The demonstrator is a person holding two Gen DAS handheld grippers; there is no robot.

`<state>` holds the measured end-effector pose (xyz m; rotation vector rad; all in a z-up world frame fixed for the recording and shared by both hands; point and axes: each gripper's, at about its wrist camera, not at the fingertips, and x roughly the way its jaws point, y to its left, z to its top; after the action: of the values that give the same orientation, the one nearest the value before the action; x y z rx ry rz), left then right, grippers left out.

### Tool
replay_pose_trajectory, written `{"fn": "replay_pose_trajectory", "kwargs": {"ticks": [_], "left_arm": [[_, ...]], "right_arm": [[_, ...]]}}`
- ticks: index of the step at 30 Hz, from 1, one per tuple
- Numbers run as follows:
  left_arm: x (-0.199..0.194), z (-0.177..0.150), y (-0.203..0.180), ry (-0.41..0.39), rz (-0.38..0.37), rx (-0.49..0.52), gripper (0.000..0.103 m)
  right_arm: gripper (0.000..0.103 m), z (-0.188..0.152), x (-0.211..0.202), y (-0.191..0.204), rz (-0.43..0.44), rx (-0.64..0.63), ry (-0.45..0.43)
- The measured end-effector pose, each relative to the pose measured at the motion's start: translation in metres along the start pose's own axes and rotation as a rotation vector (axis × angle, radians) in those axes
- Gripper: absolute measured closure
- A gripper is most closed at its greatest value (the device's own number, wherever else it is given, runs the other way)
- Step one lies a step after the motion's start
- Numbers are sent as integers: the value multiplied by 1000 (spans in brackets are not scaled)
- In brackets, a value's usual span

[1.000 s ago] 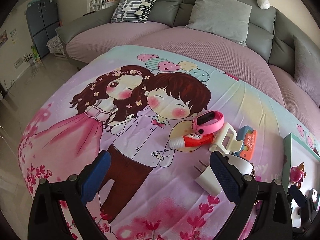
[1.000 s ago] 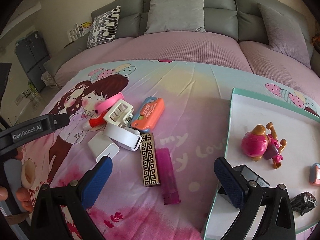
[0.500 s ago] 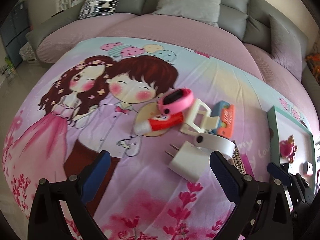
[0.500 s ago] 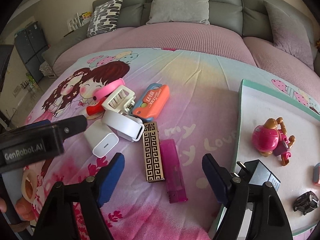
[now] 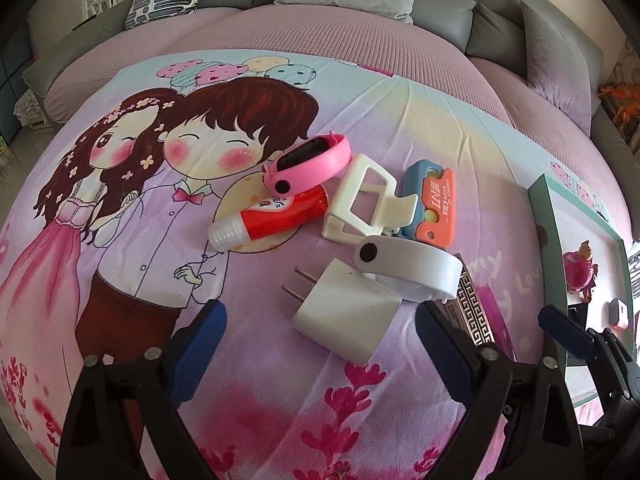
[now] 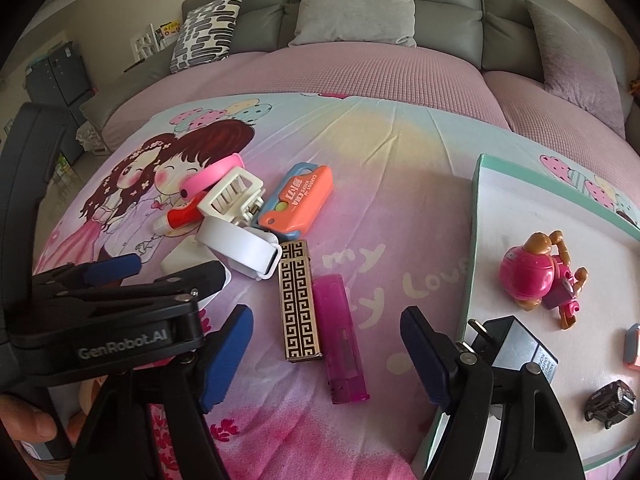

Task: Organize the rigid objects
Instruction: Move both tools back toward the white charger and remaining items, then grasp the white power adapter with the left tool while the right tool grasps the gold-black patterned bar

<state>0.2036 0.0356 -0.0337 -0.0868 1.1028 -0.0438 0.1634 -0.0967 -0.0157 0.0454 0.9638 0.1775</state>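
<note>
A pile of small rigid items lies on the cartoon-print sheet. A white charger plug (image 5: 344,312) lies just ahead of my left gripper (image 5: 320,360), whose jaws are closing without touching it. Behind it are a white band (image 5: 408,272), a white hair clip (image 5: 368,204), a pink watch (image 5: 308,160), a red tube (image 5: 272,220) and an orange-blue toy knife (image 5: 432,204). My right gripper (image 6: 326,360) stands open over a purple lighter (image 6: 344,336), next to a patterned lighter (image 6: 300,300). The left gripper (image 6: 160,268) shows over the charger (image 6: 180,256).
A white tray with a green rim (image 6: 476,240) sits at the right, holding a pink toy figure (image 6: 532,276), a black charger (image 6: 516,344) and a small black toy car (image 6: 612,400). Grey sofa cushions line the back. A person's thumb (image 6: 24,424) shows at the lower left.
My left gripper has moved right and down toward the white charger, and its jaws have narrowed. The right gripper's jaws have narrowed and now sit over the lighters, away from the tray.
</note>
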Motion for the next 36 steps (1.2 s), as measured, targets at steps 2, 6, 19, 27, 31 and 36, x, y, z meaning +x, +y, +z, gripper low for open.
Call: {"fn": "replay_pose_trajectory", "kwargs": {"ticks": [2,6,19,27,31,36], "left_arm": [[2,0,1,10,-1,-1,23],[0,0,4,2,-16,-5,32],[-6,-2,25,-3,26,-46,47],[-6,-5,29,10,33,-42,47],[-5,-6,30,17,35,-39,47],[0,-9,30,34,46,-32,47]], "right_arm": [[24,0,0,0,1,1,1],[26,0,-1,0,8,2,-3],[52,-2,9,10,26,-30,21],[64,-2,13,23,42,-73,28],[66,-3,18,29,44,-92,41],[71,-3,28,27,33,-61,48]]}}
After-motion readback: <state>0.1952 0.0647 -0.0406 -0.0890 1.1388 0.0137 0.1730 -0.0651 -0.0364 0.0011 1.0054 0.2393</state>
